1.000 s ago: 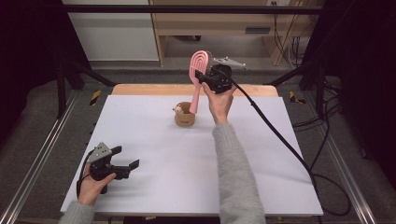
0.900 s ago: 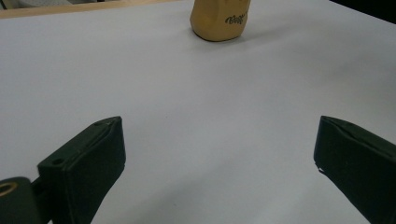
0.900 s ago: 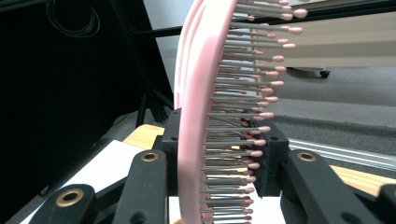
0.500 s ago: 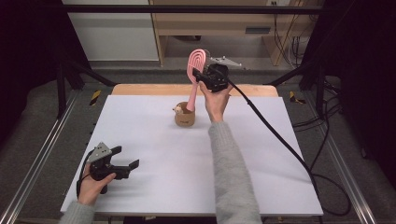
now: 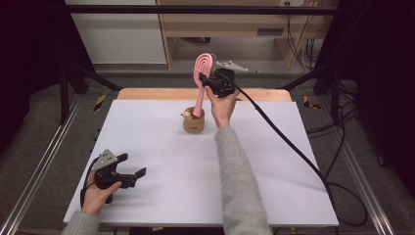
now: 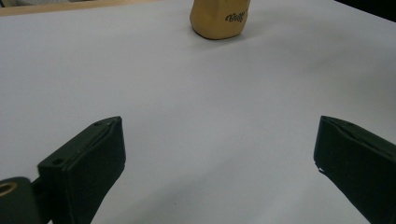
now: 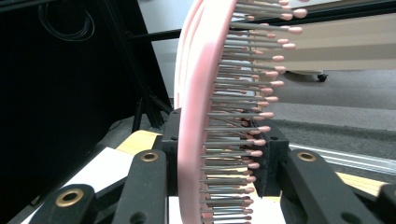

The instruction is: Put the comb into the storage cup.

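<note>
Over on the left, the left gripper rests low on the white tabletop, jaws spread wide with nothing between them. It looks idle, so little risk there.

Moving to the middle: the tan cup stands upright with the pink hairbrush rising out of it, handle down inside. The right gripper has its jaws clamped on the brush head, bristles against one pad. Here's the danger as I read it: a sideways pull could tip that light cup, or the bristles could flex and let the brush slip.

Hard to tell how deep the handle sits, since the cup wall hides it, and the small figure on the rim is too blurred to name.
</note>
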{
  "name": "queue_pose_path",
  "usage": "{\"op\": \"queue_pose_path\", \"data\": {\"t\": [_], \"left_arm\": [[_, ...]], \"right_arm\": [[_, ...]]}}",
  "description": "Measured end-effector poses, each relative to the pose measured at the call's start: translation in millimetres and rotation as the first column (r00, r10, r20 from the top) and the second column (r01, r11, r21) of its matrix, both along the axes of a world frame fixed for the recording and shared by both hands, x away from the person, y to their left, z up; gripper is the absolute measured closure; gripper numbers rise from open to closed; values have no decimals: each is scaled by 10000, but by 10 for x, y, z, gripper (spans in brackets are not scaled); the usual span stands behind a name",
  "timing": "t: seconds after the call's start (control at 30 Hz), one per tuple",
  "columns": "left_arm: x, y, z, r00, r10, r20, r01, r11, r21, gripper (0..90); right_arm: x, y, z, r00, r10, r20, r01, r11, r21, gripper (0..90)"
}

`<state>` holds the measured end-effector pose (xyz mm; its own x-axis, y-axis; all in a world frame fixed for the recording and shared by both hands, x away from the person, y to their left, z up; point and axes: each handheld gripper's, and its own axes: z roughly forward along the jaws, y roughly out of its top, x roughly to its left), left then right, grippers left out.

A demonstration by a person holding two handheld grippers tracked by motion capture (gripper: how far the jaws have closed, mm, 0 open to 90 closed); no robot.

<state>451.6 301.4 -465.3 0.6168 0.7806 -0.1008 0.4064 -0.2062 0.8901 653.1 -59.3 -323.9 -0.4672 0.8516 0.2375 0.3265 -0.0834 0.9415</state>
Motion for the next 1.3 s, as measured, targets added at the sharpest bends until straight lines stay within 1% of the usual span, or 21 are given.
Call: {"op": "queue_pose_path", "data": {"t": [0.3, 0.5, 0.57, 0.93, 1.07, 1.23, 1.3], "left_arm": [[2, -5, -5, 10000, -18, -26, 18, 10000, 4, 24], [0, -6, -6, 10000, -22, -27, 22, 10000, -1, 24], [1, -4, -4, 10000, -28, -21, 28, 10000, -9, 24], [0, -2, -4, 10000, -23, -20, 23, 10000, -13, 24], [0, -3, -3, 10000, -30, -16, 30, 10000, -8, 24], [0, -6, -5, 10000, -37, -22, 37, 10000, -3, 24], [0, -7, -5, 10000, -46, -30, 46, 10000, 15, 24]], "right_arm": [[27, 37, -68, 10000, -34, -20, 34, 10000, -87, 637], [38, 71, -118, 10000, -13, -40, 13, 10000, -59, 637], [45, 82, -142, 9999, -32, -104, 31, 9999, -108, 637], [55, 133, -237, 9999, -80, -153, 74, 9993, -370, 637], [59, 150, -276, 9997, -93, -233, 83, 9991, -423, 637], [63, 156, -338, 9991, -126, -411, 112, 9994, -341, 636], [63, 161, -367, 9989, -134, -454, 115, 9991, -404, 636]]}}
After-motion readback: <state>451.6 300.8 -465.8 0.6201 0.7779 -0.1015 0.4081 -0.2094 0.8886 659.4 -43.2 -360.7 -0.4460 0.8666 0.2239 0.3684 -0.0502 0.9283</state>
